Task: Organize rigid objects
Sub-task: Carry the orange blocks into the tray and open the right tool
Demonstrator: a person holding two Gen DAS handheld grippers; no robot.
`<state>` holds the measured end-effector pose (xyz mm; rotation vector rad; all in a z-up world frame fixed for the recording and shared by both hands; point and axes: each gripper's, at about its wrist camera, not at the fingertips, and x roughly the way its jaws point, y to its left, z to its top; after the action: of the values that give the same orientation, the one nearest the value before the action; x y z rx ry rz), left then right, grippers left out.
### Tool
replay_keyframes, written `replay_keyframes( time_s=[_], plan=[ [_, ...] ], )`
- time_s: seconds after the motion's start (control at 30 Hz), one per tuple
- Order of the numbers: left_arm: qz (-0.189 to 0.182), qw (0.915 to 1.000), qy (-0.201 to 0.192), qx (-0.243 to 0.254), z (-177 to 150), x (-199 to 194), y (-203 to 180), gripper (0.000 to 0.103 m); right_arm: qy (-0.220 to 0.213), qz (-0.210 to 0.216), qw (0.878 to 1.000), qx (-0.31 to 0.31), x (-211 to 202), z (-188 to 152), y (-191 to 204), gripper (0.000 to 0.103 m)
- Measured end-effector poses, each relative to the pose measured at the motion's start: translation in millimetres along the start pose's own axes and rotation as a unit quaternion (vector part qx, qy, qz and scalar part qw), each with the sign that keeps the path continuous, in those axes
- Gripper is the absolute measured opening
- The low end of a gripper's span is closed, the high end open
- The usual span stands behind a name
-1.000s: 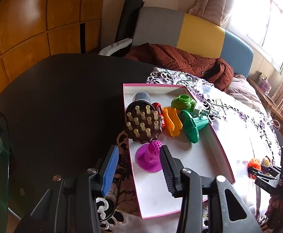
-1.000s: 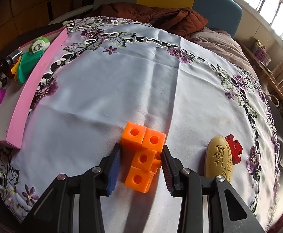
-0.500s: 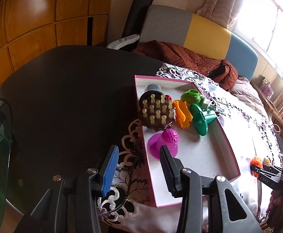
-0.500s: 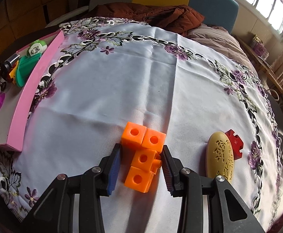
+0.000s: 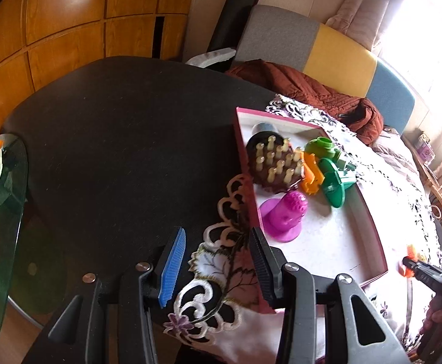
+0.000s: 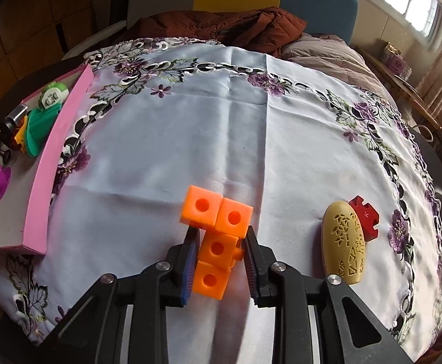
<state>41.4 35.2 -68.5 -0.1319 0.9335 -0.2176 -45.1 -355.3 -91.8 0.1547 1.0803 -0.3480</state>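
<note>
- Left gripper (image 5: 217, 261): ribbed blue and black pads are held apart with nothing between them, above the scalloped lace edge of the tablecloth (image 5: 221, 279) where it meets the bare dark table (image 5: 114, 139).
- Pink-walled tray (image 5: 372, 221): a shallow rectangular box with a white floor is seen just right of that gripper; its far half is crowded, its near half is bare.
- Tray contents, left to right: a dark round brush with pale pegs (image 5: 274, 162), a magenta perforated dome on a flat disc (image 5: 284, 215), an orange plastic piece (image 5: 310, 174) and a green funnel-shaped part (image 5: 336, 185) are grouped closely, several touching.
- Orange block cluster (image 6: 217, 236): four smooth hard cubes, each with a round hole, are joined in a stepped shape; the cluster lies on the cloth near the table's front edge, well apart from the tray.
- Right gripper (image 6: 221, 261): the ribbed pads are closed on the cluster's third cube.
- A tan oval shell with cut-out triangles (image 6: 343, 245) is seen to the right, touching a red notched block (image 6: 365, 221).
- Wide smooth cloth is left free between tray and cluster.
</note>
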Motion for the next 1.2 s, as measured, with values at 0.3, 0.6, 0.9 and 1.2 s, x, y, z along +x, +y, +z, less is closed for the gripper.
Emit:
replay_keyframes(
  time_s=[0.3,0.6,0.9,1.2],
  plan=[
    [0.029,0.9987,0.009,-0.042,-13.5,-2.4,32.6,0.044,-0.053,0.063,0.996,-0.02,-37.4,18.5,40.5,0.026],
    [0.047,0.9955,0.013,-0.082,-24.9,-13.7,63.9,0.044,-0.06,0.189,0.973,-0.115,-48.6,32.5,143.4,0.026],
    [0.052,0.9958,0.014,-0.074,-27.5,-11.9,69.0,0.044,-0.014,0.211,0.959,-0.189,-7.5,45.0,220.4,0.026],
    [0.033,0.998,0.025,-0.047,-25.5,-2.5,50.6,0.044,0.006,0.199,0.959,-0.203,18.4,53.3,232.8,0.028]
  ],
)
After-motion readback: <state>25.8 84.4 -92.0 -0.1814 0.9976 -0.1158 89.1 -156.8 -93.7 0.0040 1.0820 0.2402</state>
